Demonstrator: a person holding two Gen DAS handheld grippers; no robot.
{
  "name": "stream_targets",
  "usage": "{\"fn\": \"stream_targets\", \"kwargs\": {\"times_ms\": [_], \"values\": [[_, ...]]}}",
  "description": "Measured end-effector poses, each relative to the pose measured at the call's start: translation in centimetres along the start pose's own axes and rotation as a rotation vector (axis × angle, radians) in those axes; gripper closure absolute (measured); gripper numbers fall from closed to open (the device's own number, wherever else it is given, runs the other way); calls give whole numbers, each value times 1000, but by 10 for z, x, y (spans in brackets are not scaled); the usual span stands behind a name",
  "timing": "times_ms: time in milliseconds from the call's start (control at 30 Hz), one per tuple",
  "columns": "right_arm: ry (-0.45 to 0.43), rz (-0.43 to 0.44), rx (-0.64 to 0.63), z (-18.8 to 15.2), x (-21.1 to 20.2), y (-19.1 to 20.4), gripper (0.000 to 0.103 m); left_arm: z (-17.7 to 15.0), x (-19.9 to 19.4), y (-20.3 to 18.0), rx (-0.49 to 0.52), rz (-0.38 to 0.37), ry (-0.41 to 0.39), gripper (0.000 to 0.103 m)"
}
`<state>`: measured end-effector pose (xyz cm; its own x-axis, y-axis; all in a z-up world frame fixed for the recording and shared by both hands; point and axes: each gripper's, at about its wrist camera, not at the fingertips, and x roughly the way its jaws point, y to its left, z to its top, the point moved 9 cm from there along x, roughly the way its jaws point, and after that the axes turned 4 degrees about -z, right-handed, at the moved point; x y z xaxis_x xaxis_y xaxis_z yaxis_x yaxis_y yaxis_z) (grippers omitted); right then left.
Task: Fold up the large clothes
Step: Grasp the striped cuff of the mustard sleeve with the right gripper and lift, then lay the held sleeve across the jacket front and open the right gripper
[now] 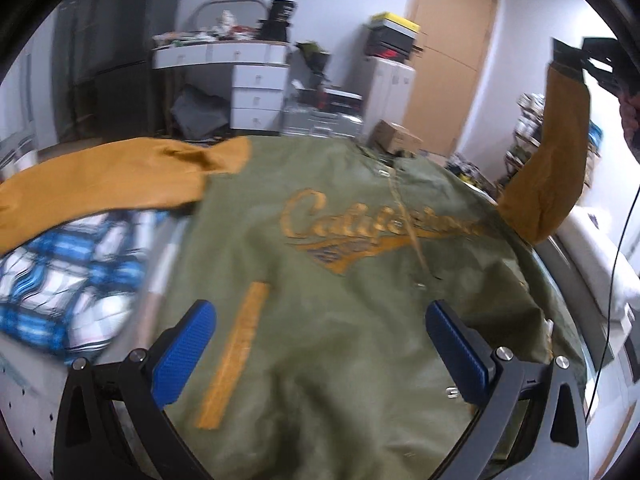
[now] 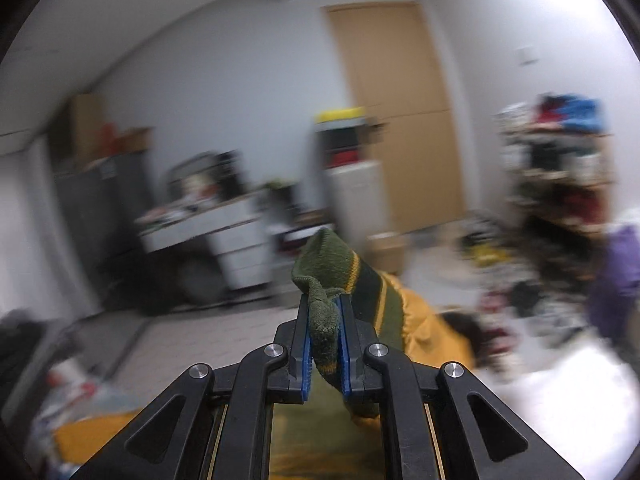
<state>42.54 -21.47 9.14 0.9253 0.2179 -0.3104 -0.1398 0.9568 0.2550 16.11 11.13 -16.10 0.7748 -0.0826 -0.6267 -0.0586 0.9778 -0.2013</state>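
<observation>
The jacket (image 1: 332, 280) lies spread flat, front side up, straight ahead of and beneath the left gripper (image 1: 320, 354). Its body is olive green with a slightly crumpled sheen, and a yellow script word, too blurred to read for sure, runs across the chest above a yellow swoosh. A yellow strip (image 1: 236, 356) marks a pocket between the left gripper's fingers, closer to the left one. A line of snaps runs down the middle toward the collar at the far end. The sleeves are mustard yellow. The one on the left (image 1: 116, 176) lies flat, stretched out sideways over a blue and white checked cloth (image 1: 68, 276) that sits to the left of the gripper. The one on the right (image 1: 556, 160) is lifted off the surface and hangs in the air, far ahead and to the right of the left gripper.

The left gripper's blue pads stand wide apart, above the jacket, with nothing pinched between them.

The right gripper (image 2: 325, 344) has its jaws closed tight on the ribbed cuff (image 2: 332, 280) of the raised sleeve. The cuff is dark green with thin yellow stripes, and its folded edge sticks out past the fingertips. The yellow sleeve fabric trails down below and to the right of that gripper. The room behind is blurred.
</observation>
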Motion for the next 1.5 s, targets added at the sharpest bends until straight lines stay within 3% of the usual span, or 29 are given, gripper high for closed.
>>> {"fn": "stream_targets", "kwargs": {"times_ms": [133,267,333,400,467,533,567,633,733,800,833,867,900,933,1000,1100,1167,1233,1267,1300,1333,1400,1500], "values": [[125,187,19,-65,54,102,92,-1,-13,33,-60,54,-28,1],[353,242,71,-178,123,175,92,-5,-27,53,-115,71,-56,1],[443,230,54,-229,152,198,92,-8,-31,58,-122,85,-59,1],[508,185,-44,-288,173,221,92,-12,-31,61,-137,82,-52,1],[560,176,-95,-325,187,229,91,-15,-31,61,-142,84,-48,1],[614,171,-63,-353,192,228,85,-20,-31,62,-140,89,-42,1],[673,187,-44,-369,196,232,79,-23,-30,60,-142,88,-33,1],[810,286,18,-391,200,239,79,-25,-28,58,-143,76,-18,1],[850,382,-16,-382,183,242,73,-25,-25,53,-128,64,-11,1],[773,454,-70,-351,159,233,47,-25,-22,51,-115,54,-5,1],[718,469,-100,-333,147,222,39,-26,-19,48,-108,42,3,1],[651,458,-128,-313,137,206,24,-27,-16,45,-105,32,11,1],[588,418,-153,-292,130,184,16,-27,-14,44,-105,23,18,1],[550,372,-165,-274,131,163,15,-28,-12,41,-104,12,26,1],[506,230,-192,-245,127,107,15,-28,-9,35,-102,1,31,1],[454,-65,-358,-214,142,18,15,-26,-4,24,-86,-9,39,1],[487,-159,-411,-215,158,-21,15,-24,-1,17,-78,-5,43,1],[572,-208,-405,-238,178,-54,18,-22,2,10,-69,37,45,1],[635,-211,-381,-251,187,-70,29,-22,3,7,-65,48,46,1],[699,-201,-349,-267,193,-87,51,-22,3,2,-58,45,49,1],[750,-198,-324,-284,199,-98,57,-22,6,-1,-53,45,59,1],[772,-203,-340,-306,201,-110,57,-20,12,-6,-47,49,86,1],[723,-219,-458,-312,200,-105,57,-13,22,-18,-62,-1,116,1]]}}
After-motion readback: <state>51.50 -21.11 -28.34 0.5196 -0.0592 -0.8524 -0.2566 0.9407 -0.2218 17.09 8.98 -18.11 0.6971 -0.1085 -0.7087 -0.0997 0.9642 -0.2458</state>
